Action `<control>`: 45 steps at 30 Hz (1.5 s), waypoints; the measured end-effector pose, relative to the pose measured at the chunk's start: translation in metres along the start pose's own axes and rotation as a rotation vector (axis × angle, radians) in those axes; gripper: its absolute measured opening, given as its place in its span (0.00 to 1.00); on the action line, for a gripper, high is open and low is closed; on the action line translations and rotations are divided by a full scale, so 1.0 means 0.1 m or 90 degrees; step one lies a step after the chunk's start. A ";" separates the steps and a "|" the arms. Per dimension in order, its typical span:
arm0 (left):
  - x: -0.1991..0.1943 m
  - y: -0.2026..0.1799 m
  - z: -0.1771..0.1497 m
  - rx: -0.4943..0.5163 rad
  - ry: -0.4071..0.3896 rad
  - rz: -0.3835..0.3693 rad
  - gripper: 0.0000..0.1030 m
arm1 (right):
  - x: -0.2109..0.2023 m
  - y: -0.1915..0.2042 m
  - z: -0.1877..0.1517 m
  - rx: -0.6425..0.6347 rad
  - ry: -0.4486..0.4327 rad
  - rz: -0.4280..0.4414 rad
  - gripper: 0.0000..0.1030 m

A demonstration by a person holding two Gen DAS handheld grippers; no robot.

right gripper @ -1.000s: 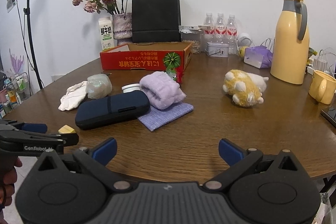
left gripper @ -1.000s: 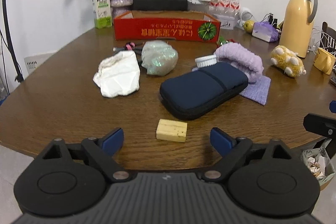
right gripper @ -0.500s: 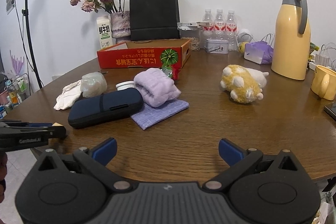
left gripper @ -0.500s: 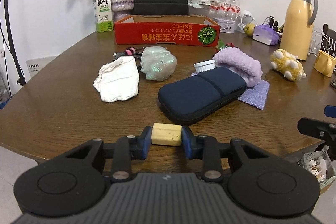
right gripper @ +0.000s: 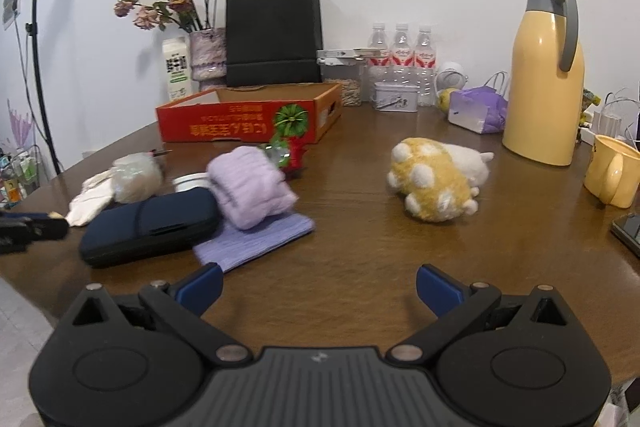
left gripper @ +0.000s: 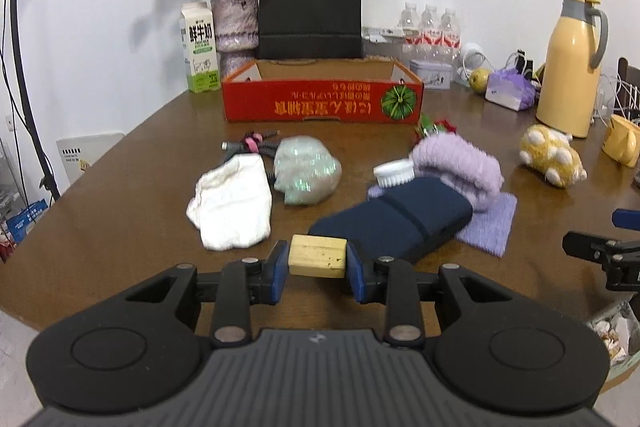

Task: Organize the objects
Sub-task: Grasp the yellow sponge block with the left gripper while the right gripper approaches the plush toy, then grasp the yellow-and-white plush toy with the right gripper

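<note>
Sponge block (left gripper: 318,256), small and yellow, sits pinched between the left gripper (left gripper: 318,269) jaws, lifted just in front of the navy pouch (left gripper: 394,223) near the worktop (left gripper: 120,227) edge. Right gripper (right gripper: 318,291) hangs off to the pouch's right with jaws spread wide, gripping nothing. Red cardboard box (left gripper: 322,99) sits well behind the pouch.

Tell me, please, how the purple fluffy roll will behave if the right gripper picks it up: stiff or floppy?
The purple fluffy roll looks like soft rolled fabric, so it will probably squash and may unroll. It seems light. It lies on a purple cloth, which might drag along. The right gripper is open.
</note>
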State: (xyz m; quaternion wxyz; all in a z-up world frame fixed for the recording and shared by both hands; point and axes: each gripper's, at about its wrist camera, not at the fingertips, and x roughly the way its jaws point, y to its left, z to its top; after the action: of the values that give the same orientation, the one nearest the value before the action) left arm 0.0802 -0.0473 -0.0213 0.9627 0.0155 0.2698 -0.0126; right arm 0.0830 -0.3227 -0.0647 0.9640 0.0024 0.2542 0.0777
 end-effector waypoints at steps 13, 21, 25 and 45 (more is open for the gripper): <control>0.28 -0.04 0.38 -0.016 -0.006 0.018 0.30 | 0.48 -0.52 0.37 -0.031 -0.006 -0.041 1.00; 0.48 -0.09 0.54 -0.025 0.000 0.031 0.30 | 0.86 -0.77 0.63 -0.049 0.004 -0.047 1.00; 0.55 -0.10 0.60 -0.030 0.000 0.037 0.30 | 1.10 -0.86 0.74 -0.043 0.026 -0.044 1.00; 0.68 -0.01 0.64 -0.041 0.012 0.040 0.30 | 1.46 -0.92 0.78 -0.001 0.060 -0.044 0.67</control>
State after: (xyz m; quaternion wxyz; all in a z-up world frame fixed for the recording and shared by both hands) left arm 0.1715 -0.0517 -0.0017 0.9601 -0.0072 0.2784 0.0263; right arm 0.2607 -0.3889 -0.0721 0.9531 -0.0105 0.2991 0.0442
